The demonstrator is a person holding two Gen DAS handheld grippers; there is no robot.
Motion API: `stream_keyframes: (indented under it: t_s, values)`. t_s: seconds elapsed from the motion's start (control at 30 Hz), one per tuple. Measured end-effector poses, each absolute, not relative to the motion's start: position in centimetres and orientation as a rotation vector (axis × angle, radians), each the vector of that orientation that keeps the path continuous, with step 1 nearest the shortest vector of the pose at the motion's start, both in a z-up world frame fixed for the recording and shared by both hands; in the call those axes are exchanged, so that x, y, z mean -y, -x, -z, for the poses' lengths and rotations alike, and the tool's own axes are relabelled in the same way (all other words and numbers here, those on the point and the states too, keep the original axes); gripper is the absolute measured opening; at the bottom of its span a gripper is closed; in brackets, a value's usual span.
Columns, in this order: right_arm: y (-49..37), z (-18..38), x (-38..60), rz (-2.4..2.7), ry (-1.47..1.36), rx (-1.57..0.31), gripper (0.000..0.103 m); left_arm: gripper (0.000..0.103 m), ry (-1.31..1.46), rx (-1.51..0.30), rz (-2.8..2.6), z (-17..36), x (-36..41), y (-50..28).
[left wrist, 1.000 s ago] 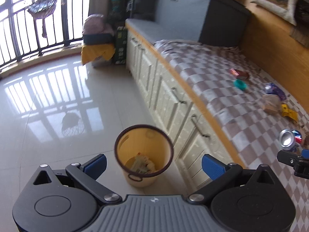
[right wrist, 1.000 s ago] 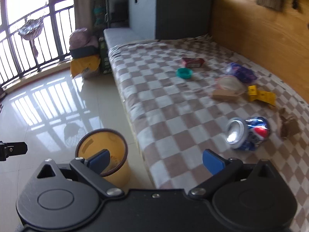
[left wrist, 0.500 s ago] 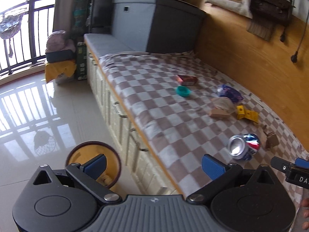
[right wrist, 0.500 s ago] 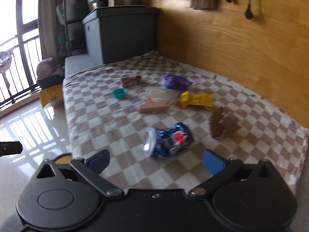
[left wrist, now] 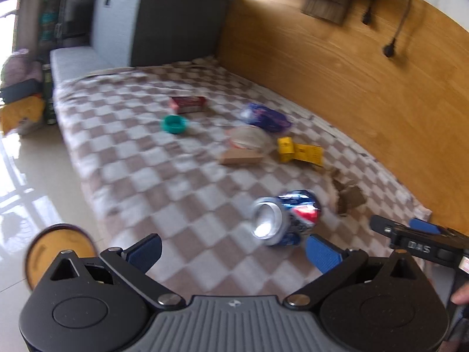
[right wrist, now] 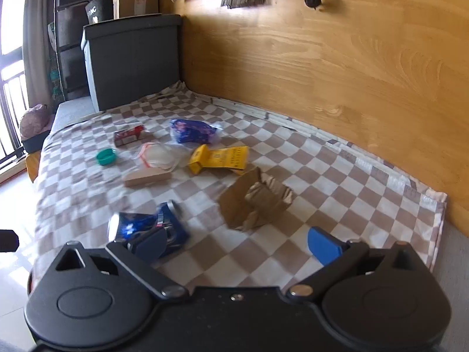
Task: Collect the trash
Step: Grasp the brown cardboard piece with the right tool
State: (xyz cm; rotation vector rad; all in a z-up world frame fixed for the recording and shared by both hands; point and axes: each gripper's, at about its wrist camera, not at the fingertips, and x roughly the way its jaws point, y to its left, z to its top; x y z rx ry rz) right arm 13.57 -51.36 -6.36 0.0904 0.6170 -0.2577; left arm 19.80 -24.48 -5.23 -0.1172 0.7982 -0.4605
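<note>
Both the left tool (left wrist: 233, 250) and right tool (right wrist: 236, 242) gape empty over the checkered bed (right wrist: 337, 173). The crushed blue soda can (right wrist: 148, 227) lies nearest; next, straddle and pinch it.

Daylight enters from the left, glaring white on the floor tiles (left wrist: 17, 176) and window (right wrist: 11, 14). The left wrist view is motion-blurred; both views bend at the edges, corners dark.
</note>
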Motion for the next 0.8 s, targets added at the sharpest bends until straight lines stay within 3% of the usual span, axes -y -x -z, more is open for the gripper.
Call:
stream_keyframes:
  t_s: [0.4,0.63,0.8]
  values:
    - [-20.7,7.9,59.5,0.313,-0.291,-0.667,0.103,0.103,0.167,-0.904,0.498,6.6,33.2,-24.2]
    - [-24.9,9.1,61.9,0.363,-0.549,-0.711,0.103,0.103,0.166,-0.932,0.463,7.5,34.5,-25.1]
    - [-28.8,9.6,60.5,0.397,-0.522,-0.817,0.103,0.103,0.141,-0.938,0.457,7.9,34.9,-25.4]
